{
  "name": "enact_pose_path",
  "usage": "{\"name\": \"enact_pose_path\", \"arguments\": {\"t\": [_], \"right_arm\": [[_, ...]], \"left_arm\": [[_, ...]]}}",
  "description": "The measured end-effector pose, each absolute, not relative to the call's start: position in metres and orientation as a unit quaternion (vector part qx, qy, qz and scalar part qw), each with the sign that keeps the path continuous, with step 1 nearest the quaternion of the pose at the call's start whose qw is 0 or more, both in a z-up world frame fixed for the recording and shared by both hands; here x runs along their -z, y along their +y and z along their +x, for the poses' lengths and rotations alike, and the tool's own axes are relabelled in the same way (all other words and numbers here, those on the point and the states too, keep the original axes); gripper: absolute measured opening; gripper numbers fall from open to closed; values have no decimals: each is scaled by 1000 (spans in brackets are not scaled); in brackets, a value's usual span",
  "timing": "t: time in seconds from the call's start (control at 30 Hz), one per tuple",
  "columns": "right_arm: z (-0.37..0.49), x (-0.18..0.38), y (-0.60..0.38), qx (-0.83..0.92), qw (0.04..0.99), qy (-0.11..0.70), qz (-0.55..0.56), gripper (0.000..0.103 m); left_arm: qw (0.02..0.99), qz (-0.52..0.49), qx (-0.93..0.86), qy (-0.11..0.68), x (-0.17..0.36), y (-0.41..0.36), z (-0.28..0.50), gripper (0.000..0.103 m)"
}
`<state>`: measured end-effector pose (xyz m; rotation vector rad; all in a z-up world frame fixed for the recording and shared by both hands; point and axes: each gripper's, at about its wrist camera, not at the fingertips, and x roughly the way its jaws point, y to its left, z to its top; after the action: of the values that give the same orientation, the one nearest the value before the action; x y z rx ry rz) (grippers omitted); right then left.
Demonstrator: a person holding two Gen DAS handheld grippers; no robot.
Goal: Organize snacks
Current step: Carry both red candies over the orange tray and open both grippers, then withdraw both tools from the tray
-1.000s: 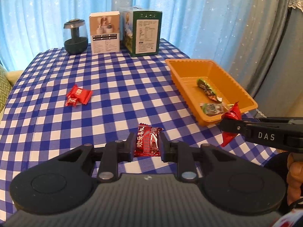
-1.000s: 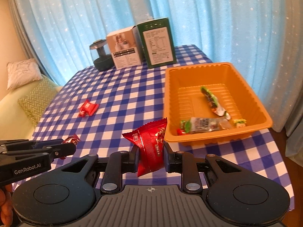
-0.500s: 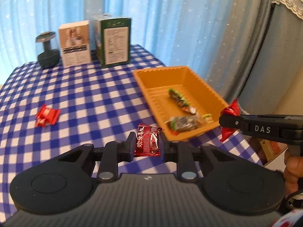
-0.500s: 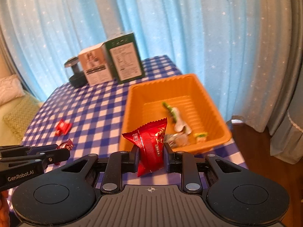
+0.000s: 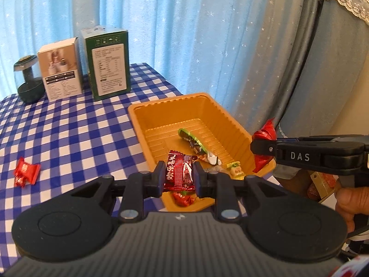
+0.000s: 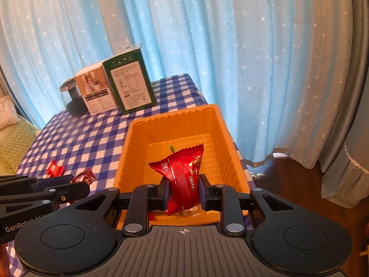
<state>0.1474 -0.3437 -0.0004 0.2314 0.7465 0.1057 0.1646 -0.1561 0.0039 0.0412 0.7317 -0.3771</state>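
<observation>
the right gripper (image 5: 260, 149) arm reads "das"; the left gripper (image 6: 76, 184) arm reads "genrobot.ai". the left gripper is clamped on a dark red candy (image 5: 179, 173) printed with white chinese characters, at the near corner of the orange tray (image 5: 147, 124). the right gripper is clamped on a bright red, crinkled snack packet (image 6: 183, 175) above the tray. another red candy (image 5: 25, 172) lies on the checked tablecloth (image 5: 76, 133) at nine o'clock from the tray.

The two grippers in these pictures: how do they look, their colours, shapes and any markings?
Both are matte black plastic. The left gripper has two round disc-shaped side plates, angular linkage arms with silver rivets, and a grey ribbed body behind them; its side reads "GenRobot.AI" in white. The right gripper has the same build, with "DAS" in white on its side. No sleeve is visible.
</observation>
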Motion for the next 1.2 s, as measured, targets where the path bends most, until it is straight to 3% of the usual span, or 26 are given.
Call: {"name": "enact_pose_path", "arguments": {"t": [0.43,0.53,1.1,1.17,1.2], "right_arm": [[169,17,-363,-43,917,374,130,25],[171,19,-363,-42,916,376,131,25],[182,21,-346,-75,911,382,139,26],[184,22,-345,-89,907,383,148,30],[184,21,-344,-89,908,381,150,43]], "left_arm": [[908,31,193,370,22,-184,205,23],[908,35,192,369,25,-187,207,30],[911,6,142,386,30,-129,172,30],[912,3,139,387,29,-124,168,32],[911,0,137,388,29,-121,166,34]]}}
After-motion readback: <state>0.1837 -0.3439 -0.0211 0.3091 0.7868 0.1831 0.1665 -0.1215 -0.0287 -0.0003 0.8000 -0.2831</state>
